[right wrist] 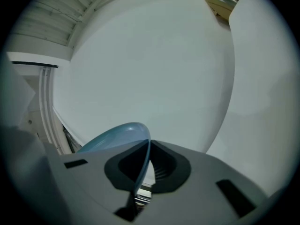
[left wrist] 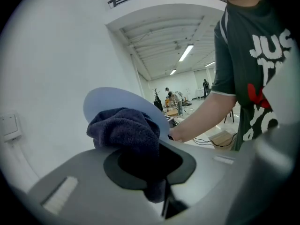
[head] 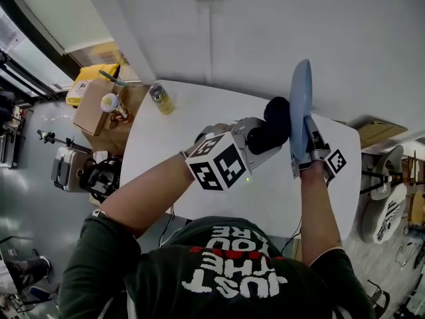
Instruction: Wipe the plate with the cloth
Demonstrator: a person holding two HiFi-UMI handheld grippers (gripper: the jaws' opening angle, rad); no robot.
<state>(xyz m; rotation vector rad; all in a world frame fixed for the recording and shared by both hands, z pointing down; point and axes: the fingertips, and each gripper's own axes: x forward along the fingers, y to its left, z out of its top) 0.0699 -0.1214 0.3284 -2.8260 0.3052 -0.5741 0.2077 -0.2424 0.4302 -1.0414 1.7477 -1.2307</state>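
Observation:
A pale blue plate (head: 300, 105) is held up on edge above the white table (head: 166, 138), with my right gripper (head: 307, 153) shut on its lower rim. In the right gripper view the plate (right wrist: 112, 137) runs edge-on between the jaws. My left gripper (head: 262, 137) is shut on a dark navy cloth (head: 272, 121), which touches the plate's left face. The left gripper view has the cloth (left wrist: 126, 132) bunched between the jaws and lying against the plate (left wrist: 117, 100) behind it.
A yellow-green bottle (head: 161, 98) stands at the table's far left corner. Left of the table sit a cardboard box (head: 96, 108) with small items and a yellow bag (head: 89, 82). A white wall (head: 265, 25) rises just behind the table.

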